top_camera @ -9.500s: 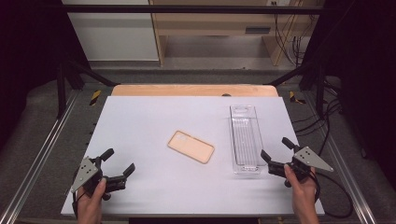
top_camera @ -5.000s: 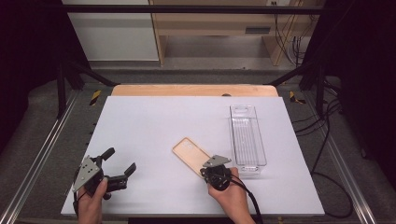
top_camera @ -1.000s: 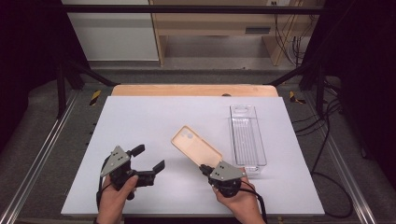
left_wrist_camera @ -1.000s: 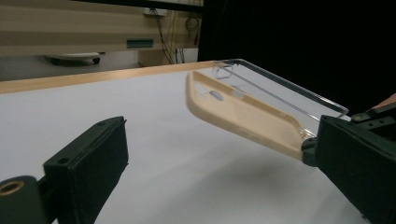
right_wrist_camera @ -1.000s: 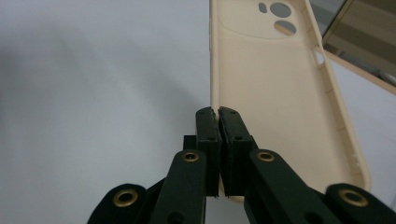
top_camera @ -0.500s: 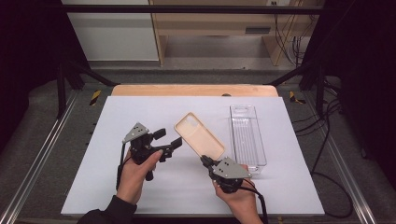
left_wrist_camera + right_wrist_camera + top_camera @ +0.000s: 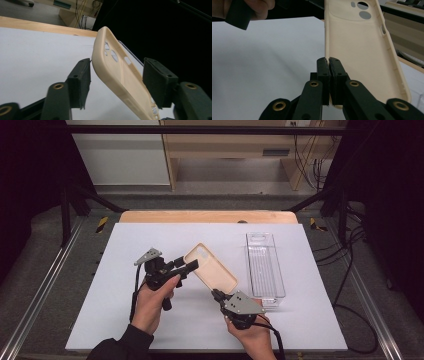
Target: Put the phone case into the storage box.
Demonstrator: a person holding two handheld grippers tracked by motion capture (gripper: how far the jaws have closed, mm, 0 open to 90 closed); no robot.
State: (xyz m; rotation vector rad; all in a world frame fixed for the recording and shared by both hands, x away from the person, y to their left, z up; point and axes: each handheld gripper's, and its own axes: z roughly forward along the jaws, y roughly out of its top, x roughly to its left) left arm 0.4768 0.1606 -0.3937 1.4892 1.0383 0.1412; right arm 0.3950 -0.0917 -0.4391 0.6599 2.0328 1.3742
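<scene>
Likely light and bendy, the phone case [image 7: 210, 268] hangs pinched by its rim in the right claw [image 7: 329, 62], with the left claw [image 7: 116, 82] spread around its camera end.

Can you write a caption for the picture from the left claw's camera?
The left claw, open, reaches around the top end of a tilted beige phone case above the white table.

One phone case [image 7: 210, 268], one clear tray [image 7: 265, 267], two tools: left tool [image 7: 186, 266], right tool [image 7: 218, 295].

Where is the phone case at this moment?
In the high view, the beige phone case is held above mid-table, left of the clear tray, pinched by the right gripper, with the open left gripper around its far end.
</scene>
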